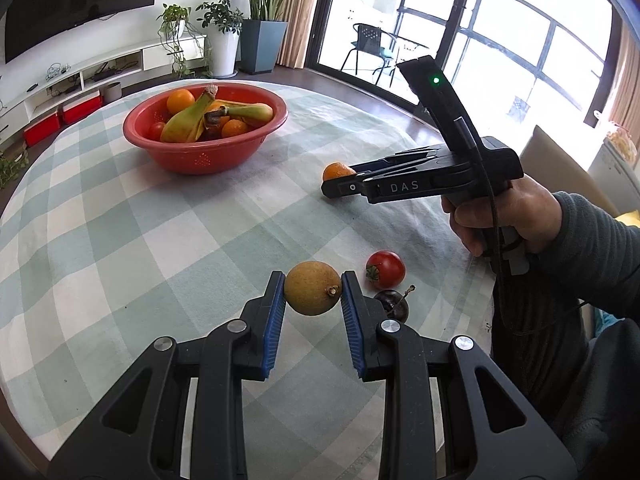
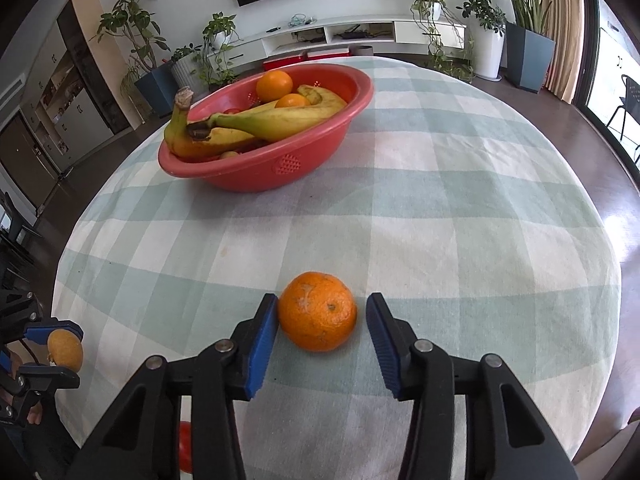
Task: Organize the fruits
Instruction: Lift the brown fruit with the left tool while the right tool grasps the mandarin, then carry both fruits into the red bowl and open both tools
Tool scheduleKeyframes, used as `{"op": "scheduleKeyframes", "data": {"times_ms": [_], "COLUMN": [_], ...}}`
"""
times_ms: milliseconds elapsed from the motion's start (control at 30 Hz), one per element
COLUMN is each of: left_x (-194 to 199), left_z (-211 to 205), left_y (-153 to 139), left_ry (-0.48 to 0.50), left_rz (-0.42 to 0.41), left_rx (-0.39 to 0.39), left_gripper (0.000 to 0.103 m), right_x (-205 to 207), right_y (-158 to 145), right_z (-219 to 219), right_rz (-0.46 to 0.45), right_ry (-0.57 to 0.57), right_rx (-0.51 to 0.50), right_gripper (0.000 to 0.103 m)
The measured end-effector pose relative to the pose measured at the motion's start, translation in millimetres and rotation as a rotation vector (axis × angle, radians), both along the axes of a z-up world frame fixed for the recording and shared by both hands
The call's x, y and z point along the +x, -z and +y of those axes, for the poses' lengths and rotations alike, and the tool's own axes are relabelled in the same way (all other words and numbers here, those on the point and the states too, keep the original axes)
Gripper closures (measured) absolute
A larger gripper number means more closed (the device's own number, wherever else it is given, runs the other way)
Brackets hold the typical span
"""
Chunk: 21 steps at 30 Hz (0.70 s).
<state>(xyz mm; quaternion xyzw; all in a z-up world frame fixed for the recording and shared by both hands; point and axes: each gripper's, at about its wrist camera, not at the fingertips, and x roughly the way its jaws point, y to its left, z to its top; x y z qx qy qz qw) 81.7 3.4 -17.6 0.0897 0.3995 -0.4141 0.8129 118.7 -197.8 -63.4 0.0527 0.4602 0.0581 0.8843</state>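
Note:
My left gripper (image 1: 313,294) is shut on a small brown-yellow round fruit (image 1: 312,288), held above the checked tablecloth; it also shows in the right wrist view (image 2: 65,350). My right gripper (image 2: 322,318) is open around a mandarin (image 2: 318,316) lying on the cloth; its left pad touches the fruit and the right pad stands apart. The mandarin (image 1: 336,171) and right gripper (image 1: 340,184) show in the left wrist view. A red bowl (image 1: 208,156) at the far side holds bananas, oranges and a tomato. A red tomato (image 1: 386,269) and a dark fruit (image 1: 394,305) lie near my left gripper.
The round table (image 2: 480,200) has a green and white checked cloth. Its edge curves close on the right and near sides. Potted plants (image 2: 528,52), a TV shelf and glass doors stand beyond the table. The person's right arm (image 1: 560,248) is at the right.

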Motion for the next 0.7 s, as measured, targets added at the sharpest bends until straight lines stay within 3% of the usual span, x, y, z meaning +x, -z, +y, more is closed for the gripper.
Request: {"op": "scheduleKeyframes", "data": {"times_ms": [100, 367, 700], "left_x": [0.5, 5.6, 34.0], "left_z": [0.6, 7.2, 23.0], "left_y": [0.7, -2.7, -29.4], "left_ry": [-0.009, -0.053, -0.151], "left_rz": [0.000, -0.001, -0.039], "left_rx": [-0.002, -0.024, -0.049], "left_gripper": [0.077, 0.077, 0.077], "right_x": [-1.0, -9.6, -5.8], "right_y": [-0.5, -6.5, -61.6], "right_z": [2.5, 3.1, -20.4], "right_rz": [-0.002, -0.031, -0.147], "right_ry": [-0.013, -0.018, 0.020], "right_rx": [-0.008, 0.002, 0.095], "right_gripper": [0.062, 0.063, 0.064]}}
